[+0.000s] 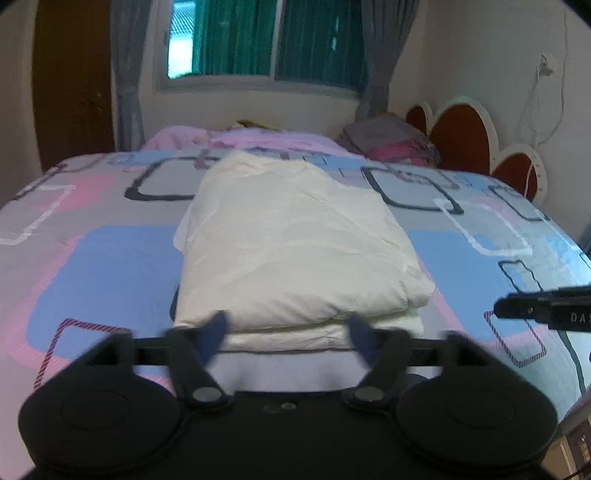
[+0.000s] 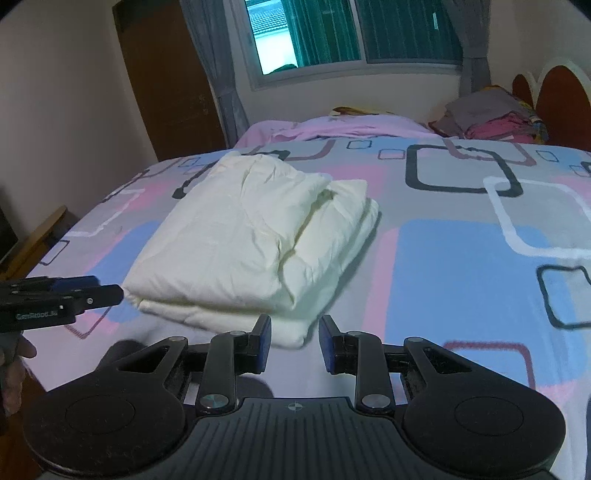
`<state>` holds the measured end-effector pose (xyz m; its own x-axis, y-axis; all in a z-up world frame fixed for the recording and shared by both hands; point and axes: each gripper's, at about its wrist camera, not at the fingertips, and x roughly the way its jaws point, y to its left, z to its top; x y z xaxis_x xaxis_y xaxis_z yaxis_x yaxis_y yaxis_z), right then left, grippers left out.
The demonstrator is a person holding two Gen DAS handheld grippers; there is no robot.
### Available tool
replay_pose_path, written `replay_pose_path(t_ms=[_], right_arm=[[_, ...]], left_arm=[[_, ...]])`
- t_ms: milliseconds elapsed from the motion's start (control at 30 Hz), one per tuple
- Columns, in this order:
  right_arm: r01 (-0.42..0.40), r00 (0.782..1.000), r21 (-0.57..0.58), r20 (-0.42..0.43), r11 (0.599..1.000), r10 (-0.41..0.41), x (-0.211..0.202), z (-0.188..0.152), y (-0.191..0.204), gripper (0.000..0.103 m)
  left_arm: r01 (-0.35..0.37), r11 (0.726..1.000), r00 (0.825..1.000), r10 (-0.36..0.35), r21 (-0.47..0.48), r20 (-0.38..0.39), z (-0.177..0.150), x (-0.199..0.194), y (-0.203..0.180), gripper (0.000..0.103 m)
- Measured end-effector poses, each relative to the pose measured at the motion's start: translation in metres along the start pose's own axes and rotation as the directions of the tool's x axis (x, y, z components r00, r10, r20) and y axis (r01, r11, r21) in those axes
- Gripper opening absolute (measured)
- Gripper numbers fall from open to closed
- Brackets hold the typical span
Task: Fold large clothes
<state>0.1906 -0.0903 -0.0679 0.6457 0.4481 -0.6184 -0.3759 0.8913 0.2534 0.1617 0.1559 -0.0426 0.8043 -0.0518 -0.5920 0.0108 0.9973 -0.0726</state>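
Dim indoor light; window glared pale at its uncovered part. Left wrist view motion-blurred, right wrist view sharper. Fisheye bent edges, dark corners. Soft shadows on bed.

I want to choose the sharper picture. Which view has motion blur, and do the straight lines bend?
Left wrist view: blurred, most at the left gripper fingertips and the bedspread pattern. Right wrist view: sharper, the right gripper and garment are crisp. Both views: fisheye bends the window frame and bed edges; corners are dark.
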Motion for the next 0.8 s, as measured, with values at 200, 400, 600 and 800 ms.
replay_pose_path(t_ms=[200, 400, 600, 800], right_arm=[[0.083, 0.995, -0.046, 0.056, 0.995, -0.081, -0.025, -0.014, 0.012, 0.102], [0.114, 0.991, -0.042, 0.077, 0.993, -0.111, -0.049, -0.022, 0.028, 0.102], [0.162, 0.983, -0.039, 0.096, 0.986, -0.158, -0.079, -0.030, 0.048, 0.103], [0.174, 0.980, -0.040, 0.106, 0.984, -0.169, -0.103, -0.046, 0.057, 0.103]], left_arm=[[-0.066, 0.996, 0.995, 0.070, -0.058, 0.076, -0.015, -0.029, -0.006, 0.103], [-0.109, 0.991, 0.985, 0.117, -0.074, 0.128, -0.023, -0.066, -0.021, 0.103], [-0.134, 0.990, 0.982, 0.138, -0.035, 0.132, -0.028, -0.096, -0.038, 0.103], [-0.128, 0.992, 0.983, 0.130, -0.021, 0.133, -0.038, -0.114, -0.047, 0.103]])
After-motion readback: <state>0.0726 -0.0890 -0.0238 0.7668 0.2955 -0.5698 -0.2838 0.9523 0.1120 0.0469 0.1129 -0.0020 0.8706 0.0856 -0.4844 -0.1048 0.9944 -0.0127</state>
